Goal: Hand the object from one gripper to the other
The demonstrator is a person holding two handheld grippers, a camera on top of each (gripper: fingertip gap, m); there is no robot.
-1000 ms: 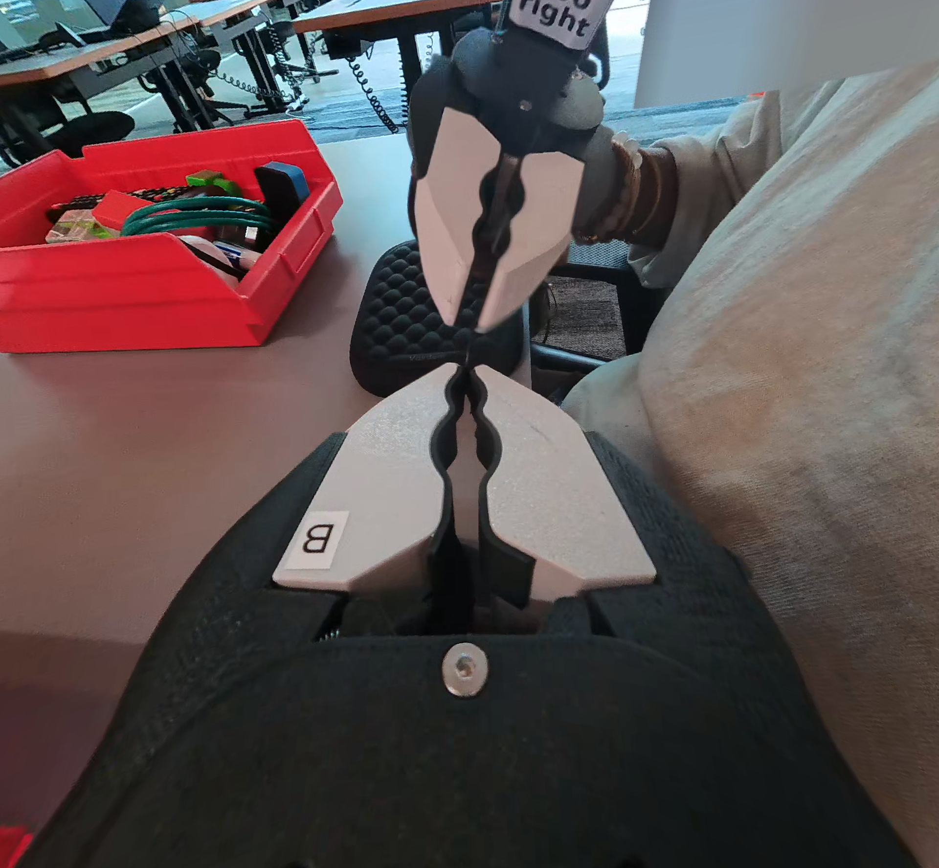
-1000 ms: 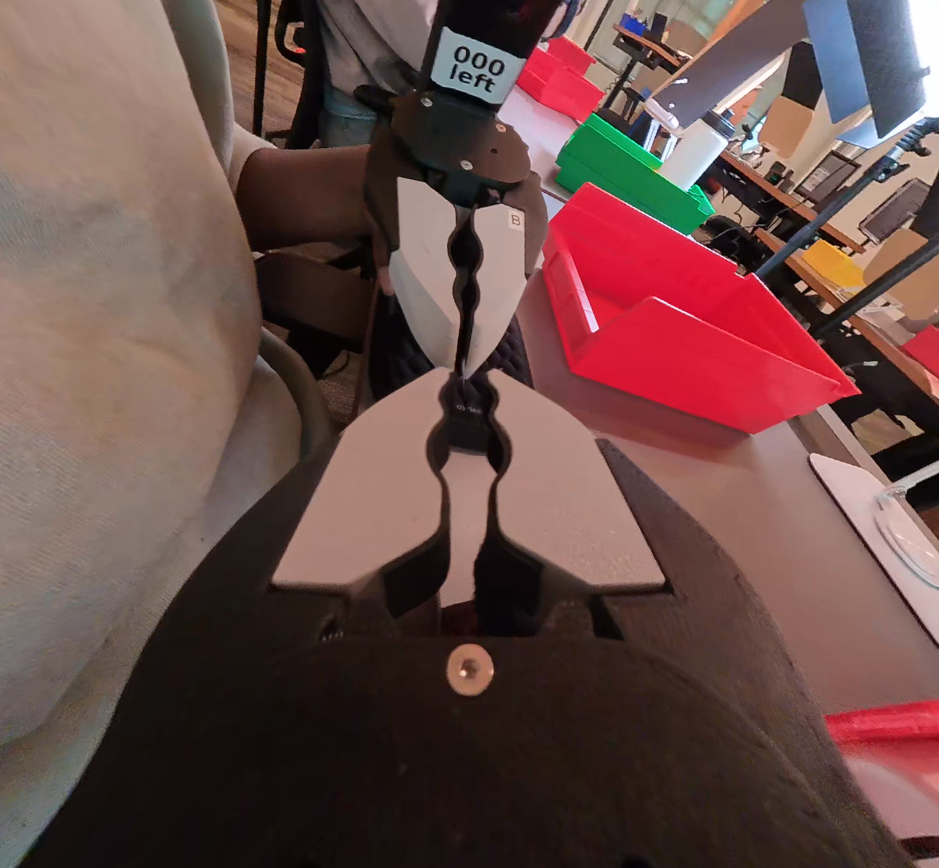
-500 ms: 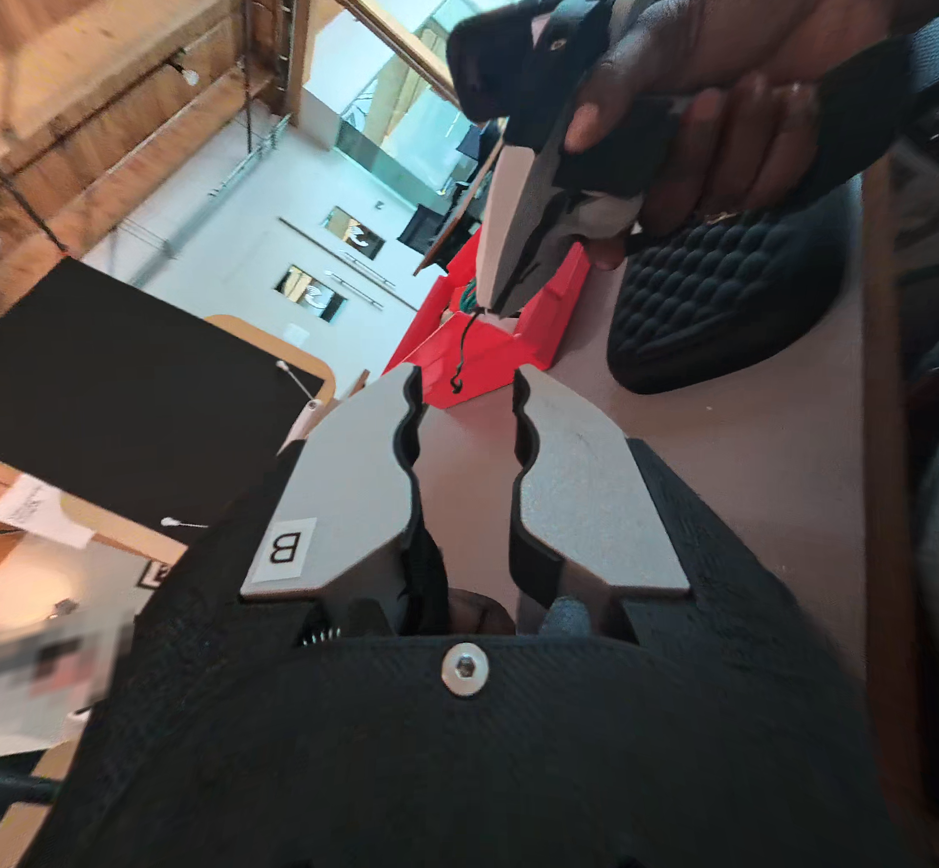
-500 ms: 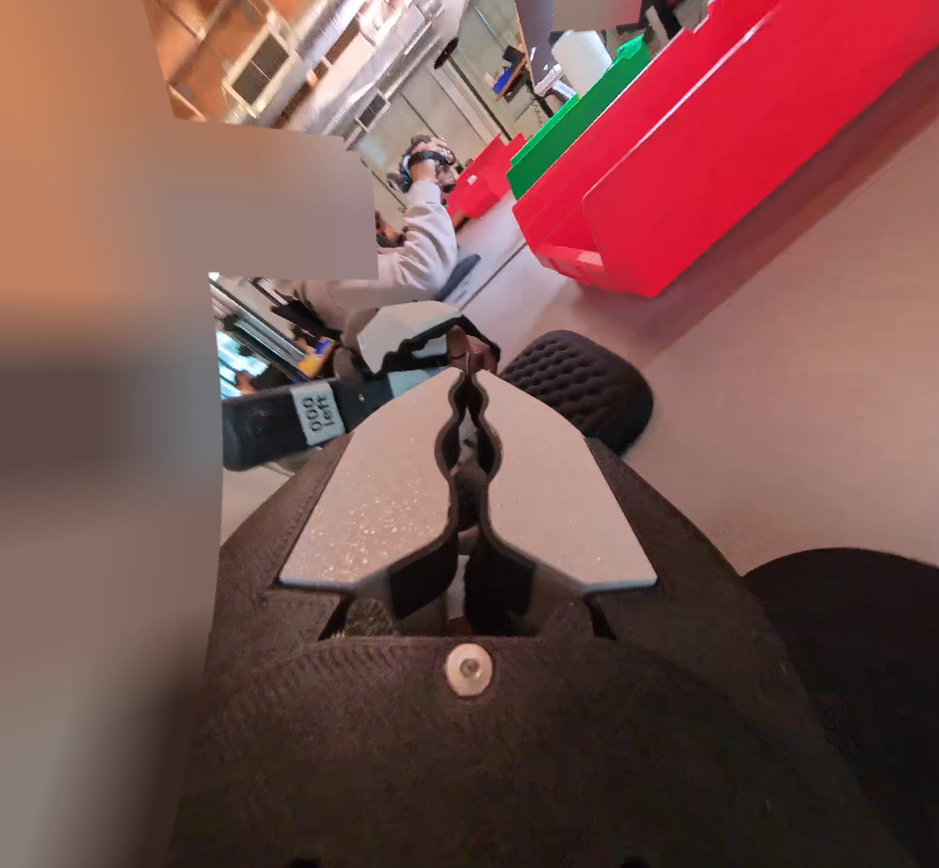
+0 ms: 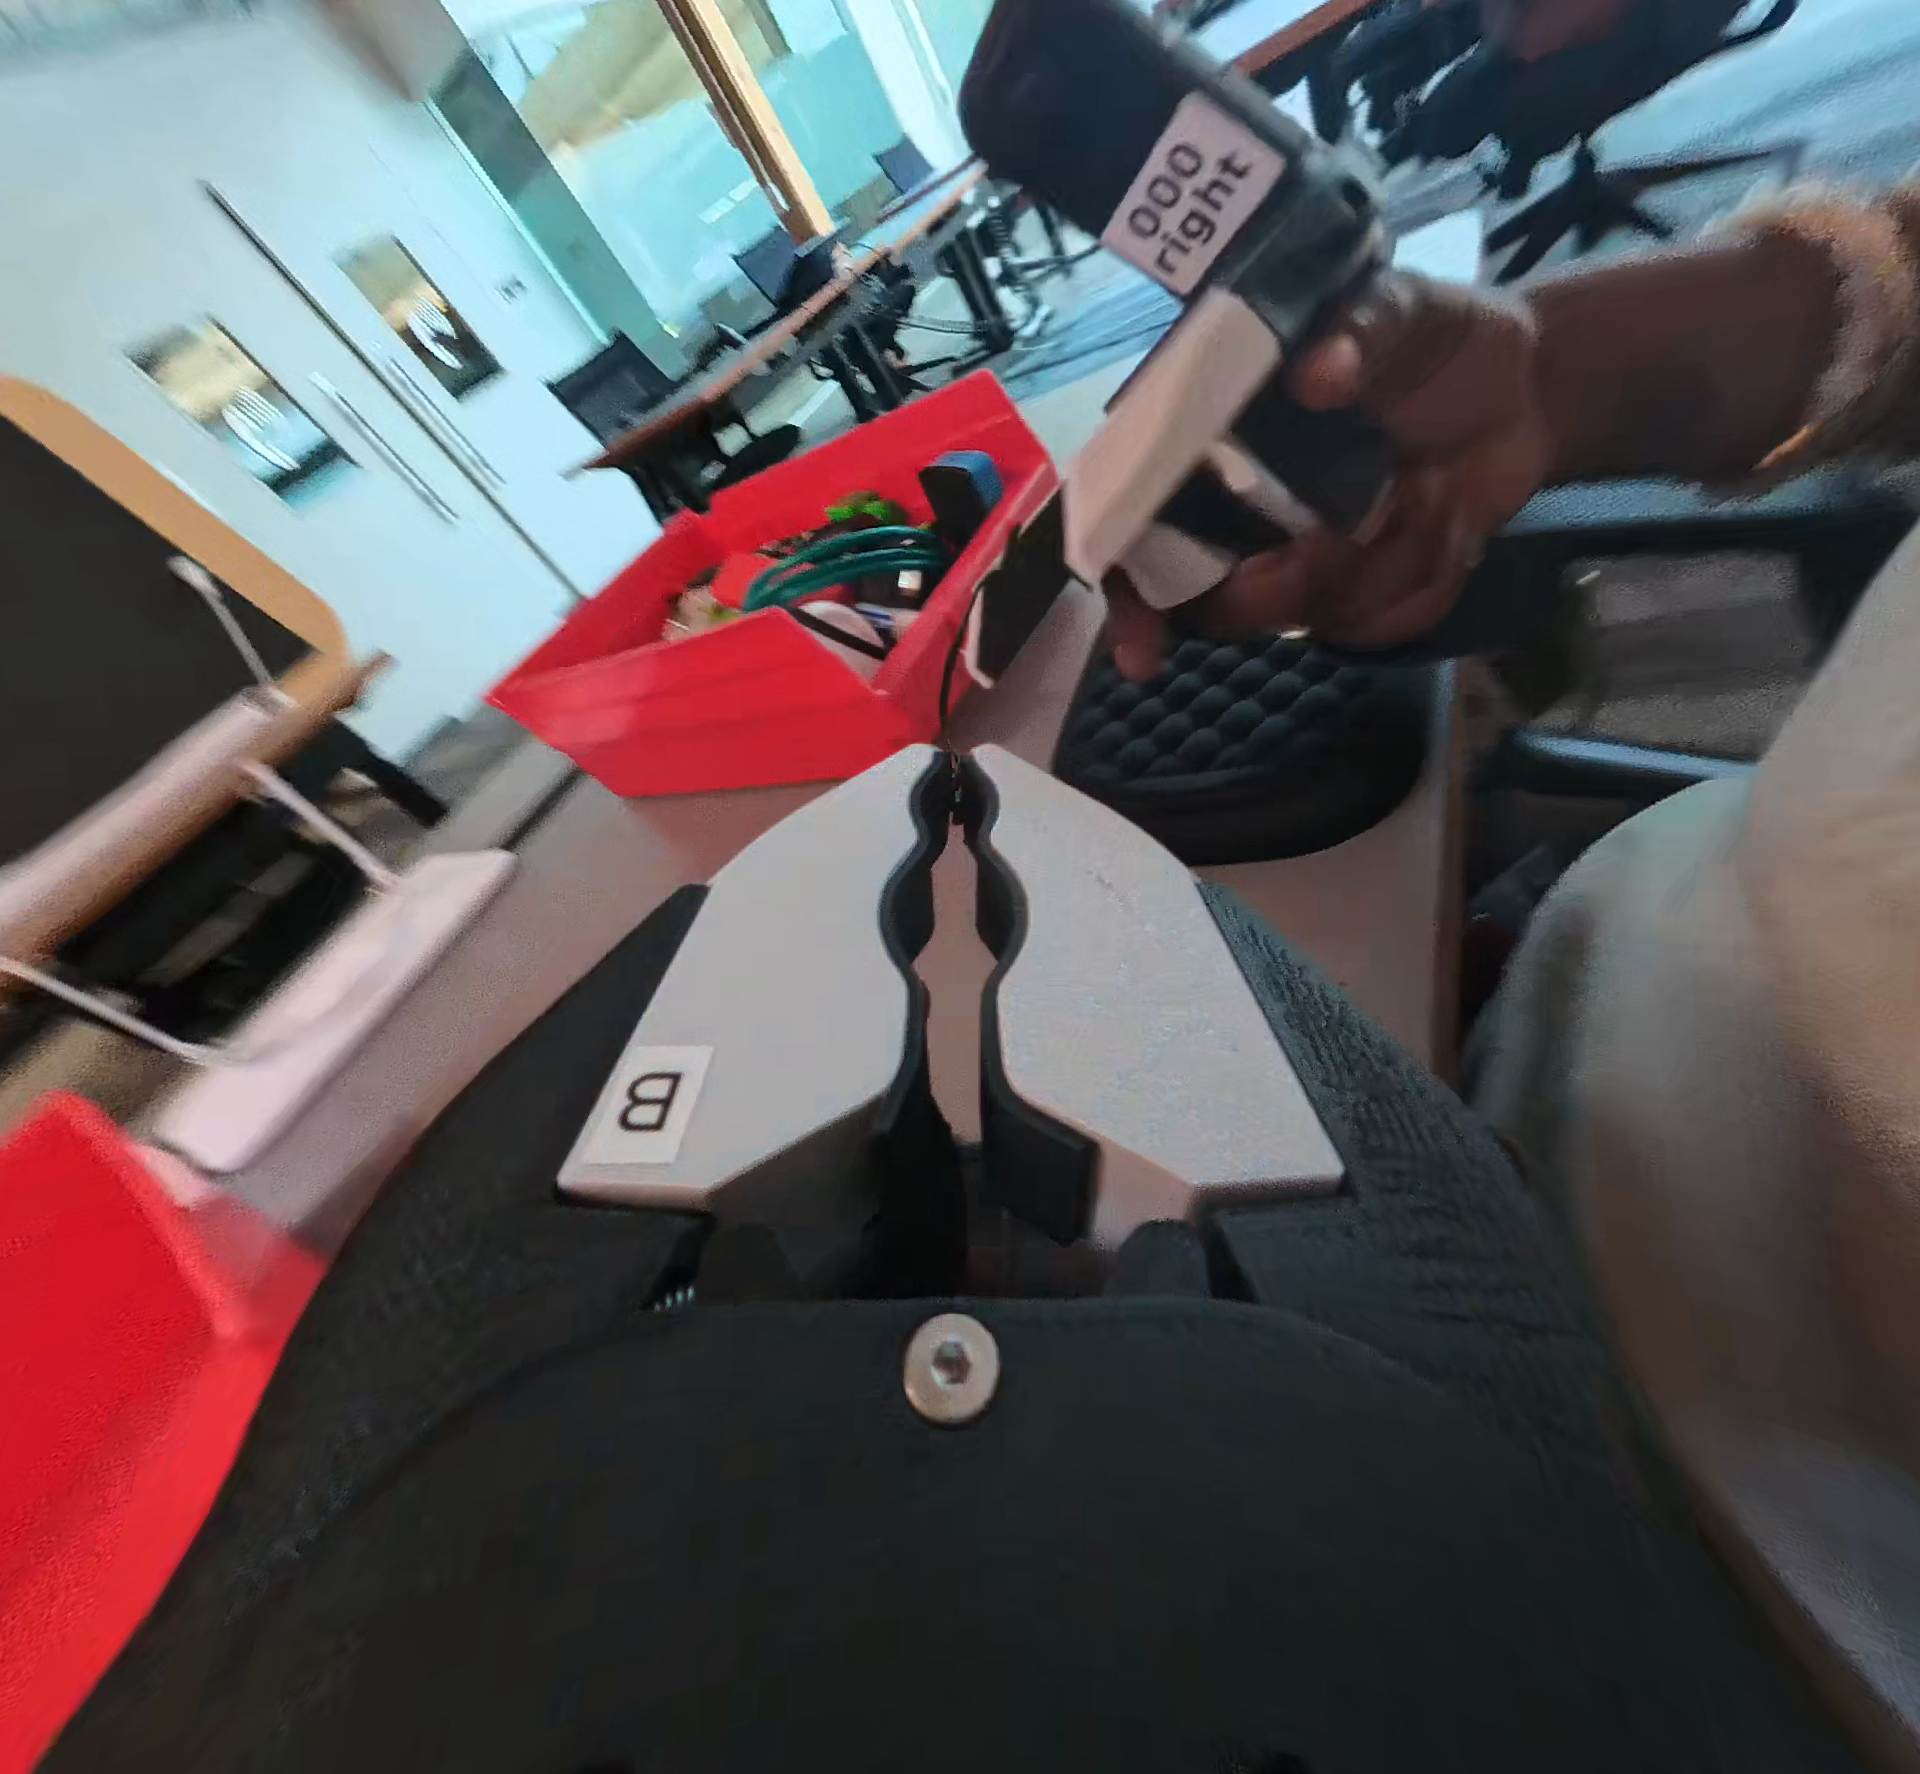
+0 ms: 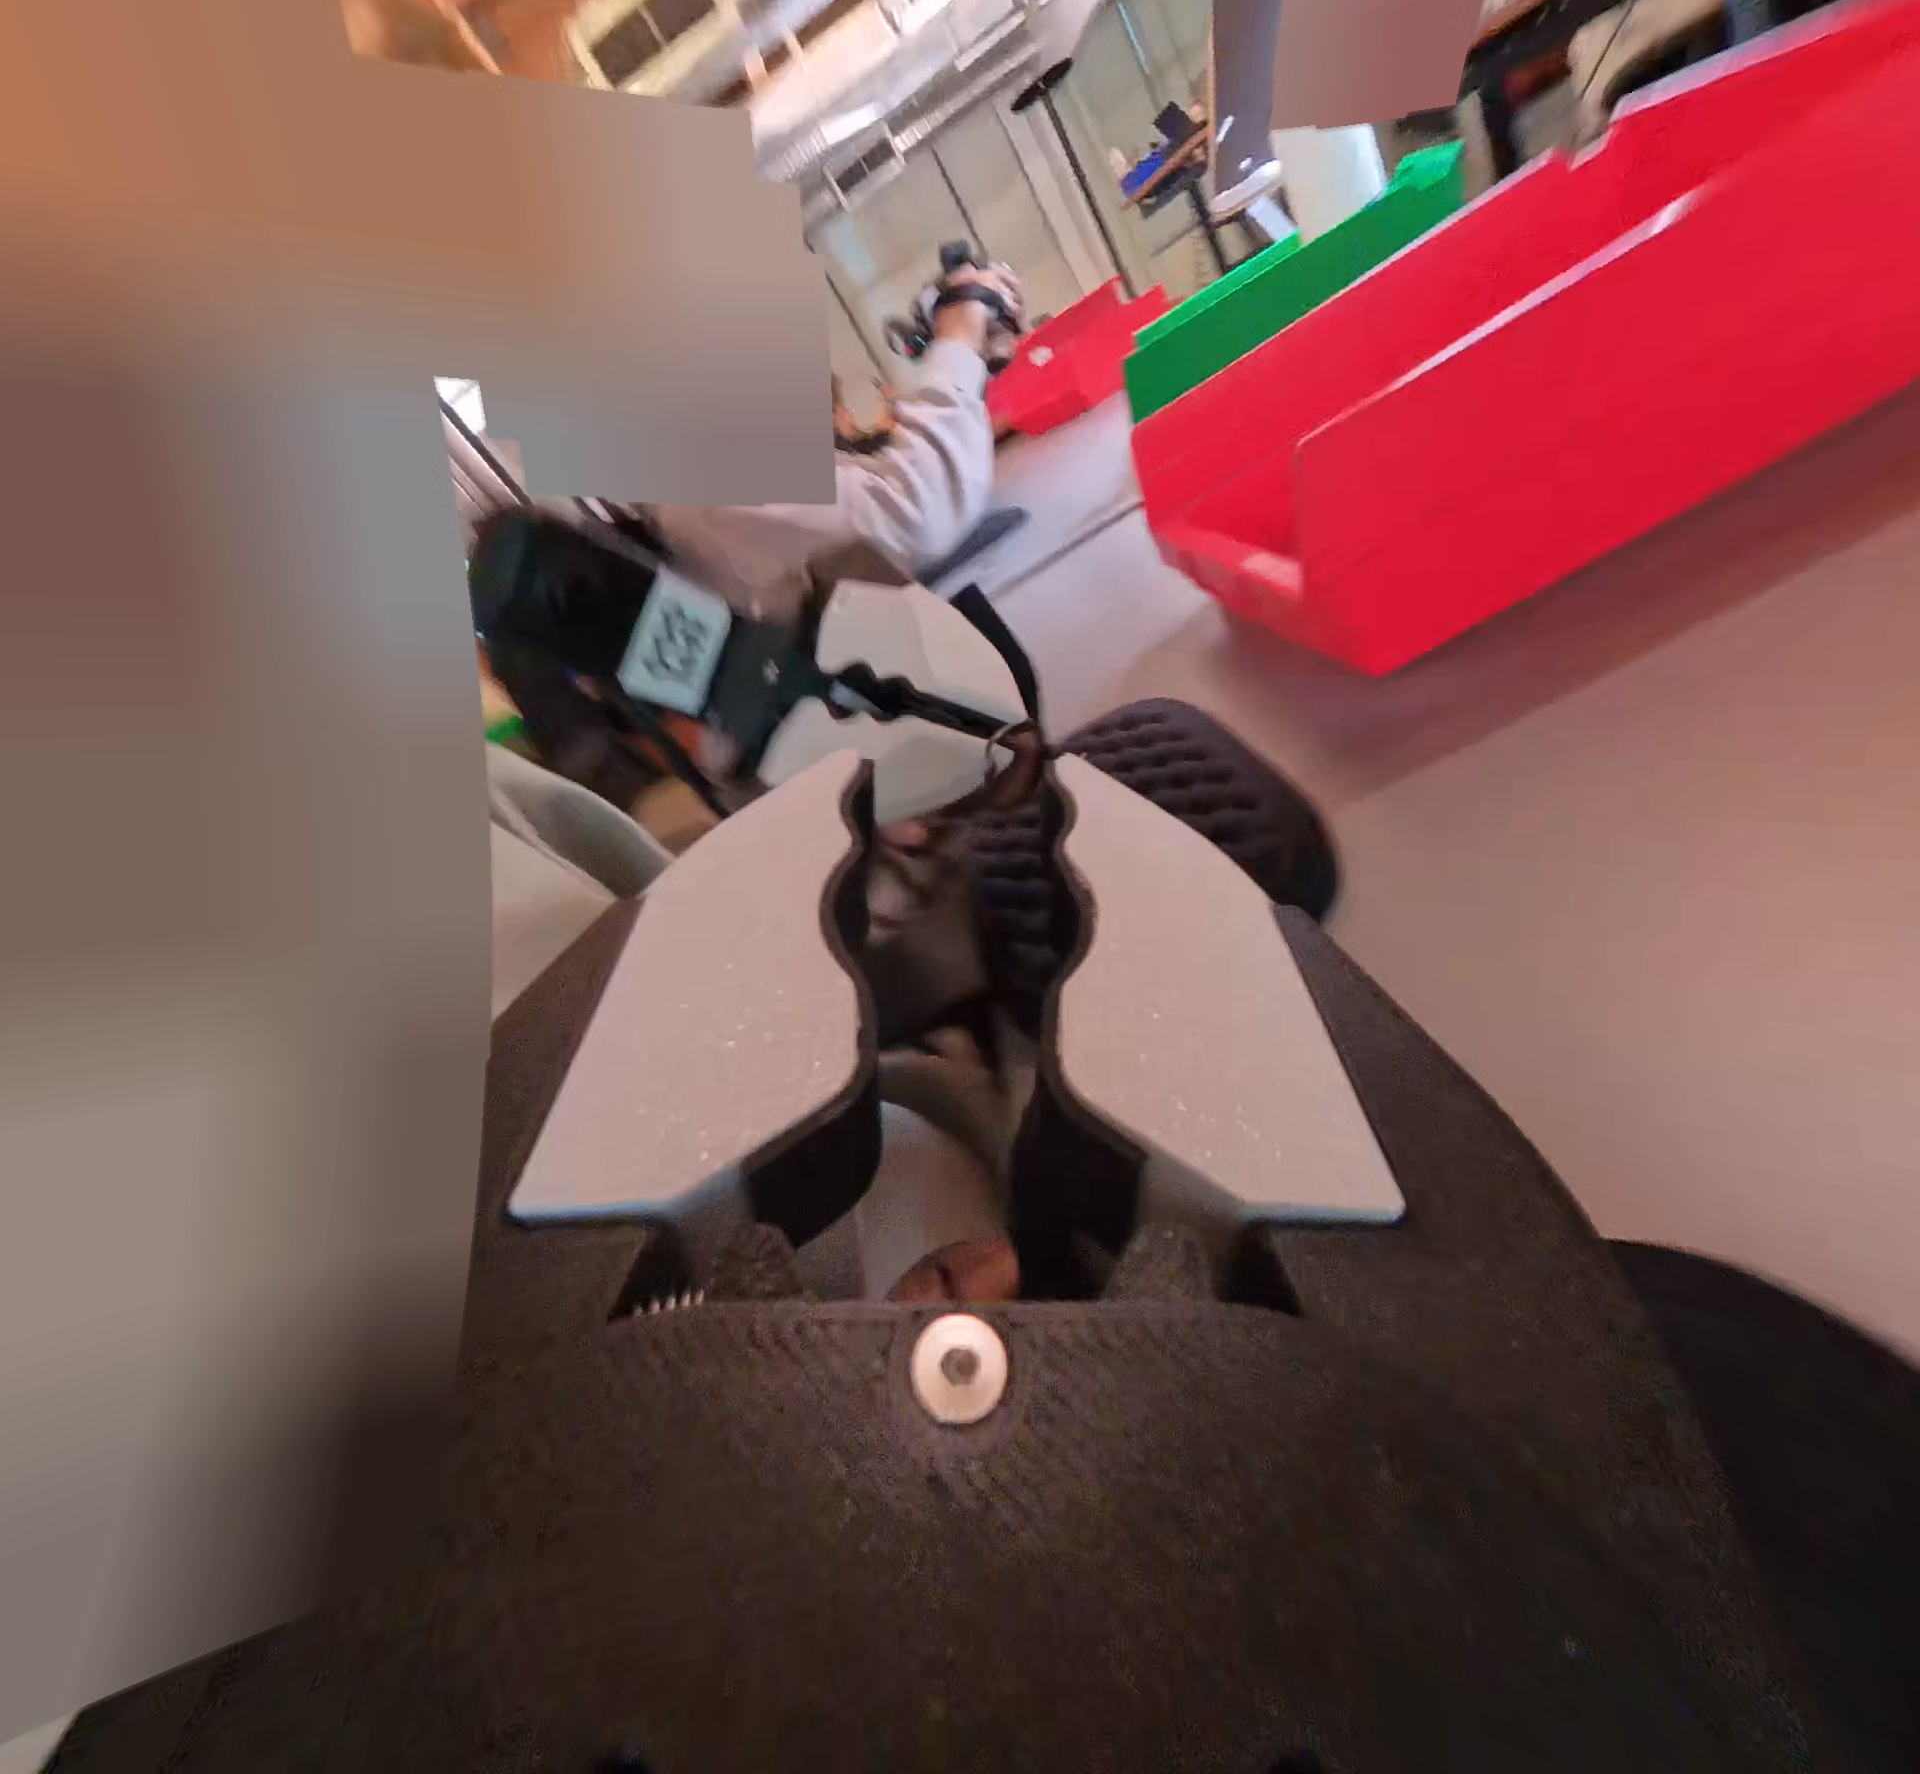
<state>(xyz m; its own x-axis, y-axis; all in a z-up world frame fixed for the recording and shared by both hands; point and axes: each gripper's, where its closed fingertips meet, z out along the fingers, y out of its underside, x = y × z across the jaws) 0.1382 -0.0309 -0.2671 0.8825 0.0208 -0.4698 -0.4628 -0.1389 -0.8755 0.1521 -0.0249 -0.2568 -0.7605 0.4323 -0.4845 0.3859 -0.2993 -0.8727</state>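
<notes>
The object is a small flat black tag [image 5: 1023, 581] with a thin black cord. My left gripper [image 5: 954, 758] is shut on the cord at its very tips. The tag stands just beyond them, at the tip of my right gripper [image 5: 1107, 581], which a hand [image 5: 1403, 457] holds above the table. In the right wrist view my right gripper [image 6: 964, 763] has its jaws apart. The tag's black strap [image 6: 997, 644] sticks up just past its right fingertip. The left gripper [image 6: 1013, 722] lies sideways there, pinching the cord. I cannot tell whether the right fingers still touch the tag.
A red bin [image 5: 769, 685] with a green cable and small items stands on the table behind the grippers. A black quilted cushion [image 5: 1226, 768] lies beside it. More red bins [image 6: 1507, 477] and a green bin [image 6: 1247, 311] stand to the right. Another person's raised arm [image 6: 925, 457] shows far back.
Half a second ago my left jaws were open and the right gripper held the tag. Now the left has shut on the cord and the right jaws have opened. Both views swung.
</notes>
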